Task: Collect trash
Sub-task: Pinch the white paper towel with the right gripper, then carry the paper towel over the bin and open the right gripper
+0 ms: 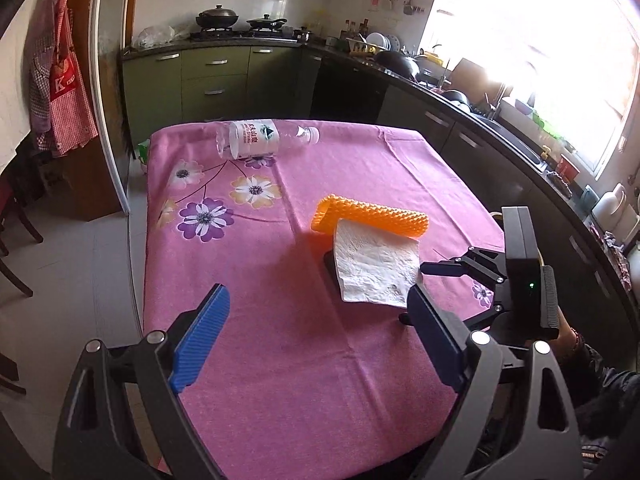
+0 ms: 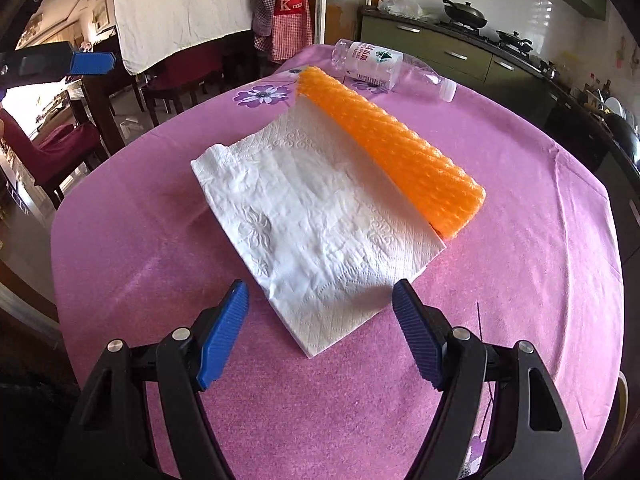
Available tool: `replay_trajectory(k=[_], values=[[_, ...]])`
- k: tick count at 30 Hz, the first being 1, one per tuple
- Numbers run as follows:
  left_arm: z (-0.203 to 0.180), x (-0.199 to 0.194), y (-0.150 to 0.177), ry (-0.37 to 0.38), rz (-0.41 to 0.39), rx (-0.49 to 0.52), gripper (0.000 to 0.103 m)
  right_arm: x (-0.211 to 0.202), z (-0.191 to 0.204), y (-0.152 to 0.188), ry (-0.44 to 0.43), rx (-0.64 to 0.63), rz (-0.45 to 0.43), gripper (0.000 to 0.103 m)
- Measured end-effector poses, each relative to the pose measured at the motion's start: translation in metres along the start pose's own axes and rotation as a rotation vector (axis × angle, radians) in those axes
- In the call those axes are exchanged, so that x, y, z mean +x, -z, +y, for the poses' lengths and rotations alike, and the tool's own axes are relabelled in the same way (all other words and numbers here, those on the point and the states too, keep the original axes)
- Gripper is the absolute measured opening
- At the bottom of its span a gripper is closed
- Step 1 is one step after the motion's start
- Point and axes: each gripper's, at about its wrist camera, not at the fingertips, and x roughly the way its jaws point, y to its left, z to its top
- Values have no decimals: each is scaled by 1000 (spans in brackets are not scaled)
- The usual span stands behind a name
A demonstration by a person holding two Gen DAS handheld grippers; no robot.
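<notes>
Table, pink flowered cloth — three pieces of trash on it. Tissue: white, embossed, lying flat near the middle, its far edge touching the orange foam net, which lies on its side along that edge. Bottle: clear plastic, white label and cap, on its side at the far end of the table, well apart from the tissue. Your right gripper sits low just short of the tissue's near corner; its blue fingers are spread wide and hold nothing, the corner lying between them in the right wrist view. Your left gripper hangs above the near part of the table, fingers likewise wide apart and empty — the tissue lies just beyond its right finger. Behind the table: green kitchen cabinets, pans on the stove, an apron hanging at the left.
</notes>
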Motion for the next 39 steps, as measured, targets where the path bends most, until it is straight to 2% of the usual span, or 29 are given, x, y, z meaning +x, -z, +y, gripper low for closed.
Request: replay_trajectory(k=[4, 7, 8, 11, 14, 23, 27, 29, 33, 36, 39], values=[[-2, 2, 2, 2, 6, -4, 86, 0, -5, -1, -30, 21, 6, 65], [-2, 4, 4, 5, 14, -7, 86, -2, -8, -3, -23, 40, 17, 54], [-2, 5, 4, 7, 14, -8, 86, -2, -10, -4, -20, 48, 18, 46], [-4, 6, 5, 12, 15, -8, 87, -5, -18, -4, -26, 86, 19, 9], [-7, 7, 6, 15, 18, -2, 87, -10, -21, -1, -38, 111, 2, 4], [-12, 8, 3, 20, 19, 13, 87, -63, -35, 13, -96, 218, -90, 3], [-17, 11, 2, 27, 23, 28, 87, -101, -57, 32, -75, 294, -137, 3], [-21, 13, 1, 33, 25, 36, 88, -124, -75, 45, -36, 346, -164, 3], [-30, 17, -1, 48, 28, 54, 88, -168, -128, 82, 128, 485, -198, 3], [-36, 19, -3, 58, 27, 67, 88, -193, -177, 122, 279, 617, -175, 3], [-40, 22, -6, 62, 27, 71, 88, -206, -220, 161, 435, 723, -105, 3]])
